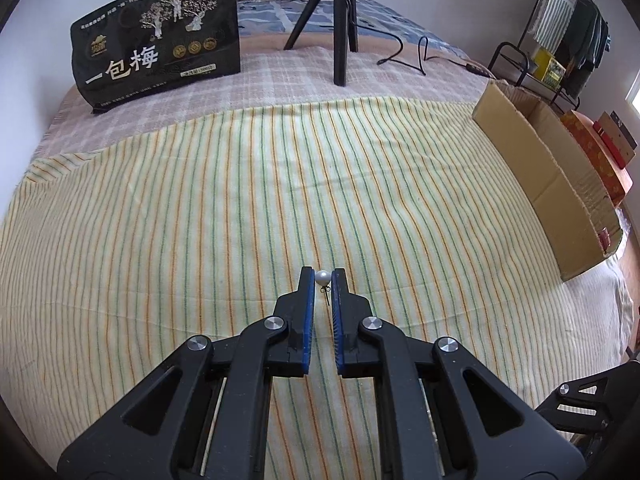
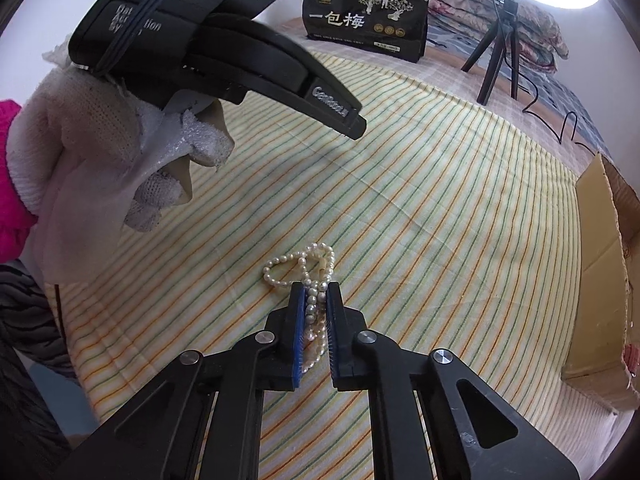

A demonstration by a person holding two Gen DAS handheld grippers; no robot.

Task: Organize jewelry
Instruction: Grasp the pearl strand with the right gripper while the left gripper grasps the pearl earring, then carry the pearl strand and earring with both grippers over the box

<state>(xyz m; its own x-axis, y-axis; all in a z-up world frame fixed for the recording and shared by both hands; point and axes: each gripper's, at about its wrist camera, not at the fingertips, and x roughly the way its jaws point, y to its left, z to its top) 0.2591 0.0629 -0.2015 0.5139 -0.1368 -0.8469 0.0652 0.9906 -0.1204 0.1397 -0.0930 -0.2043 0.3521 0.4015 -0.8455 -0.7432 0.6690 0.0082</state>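
My left gripper (image 1: 322, 277) is shut on a white pearl earring (image 1: 322, 278), pinched at the fingertips, its thin hook hanging down between the blue pads, above the striped cloth (image 1: 240, 208). My right gripper (image 2: 315, 290) is shut on a white pearl necklace (image 2: 308, 276); several strands run between its blue pads and loops spill out ahead onto the striped cloth (image 2: 400, 200). The left gripper's body, held in a white-gloved hand (image 2: 120, 152), shows at the upper left of the right wrist view.
An open cardboard box (image 1: 536, 168) stands at the right edge of the bed, also in the right wrist view (image 2: 600, 264). A black snack bag (image 1: 160, 36) and a black tripod (image 1: 340, 24) stand at the back. A cable (image 1: 408, 56) trails beside the tripod.
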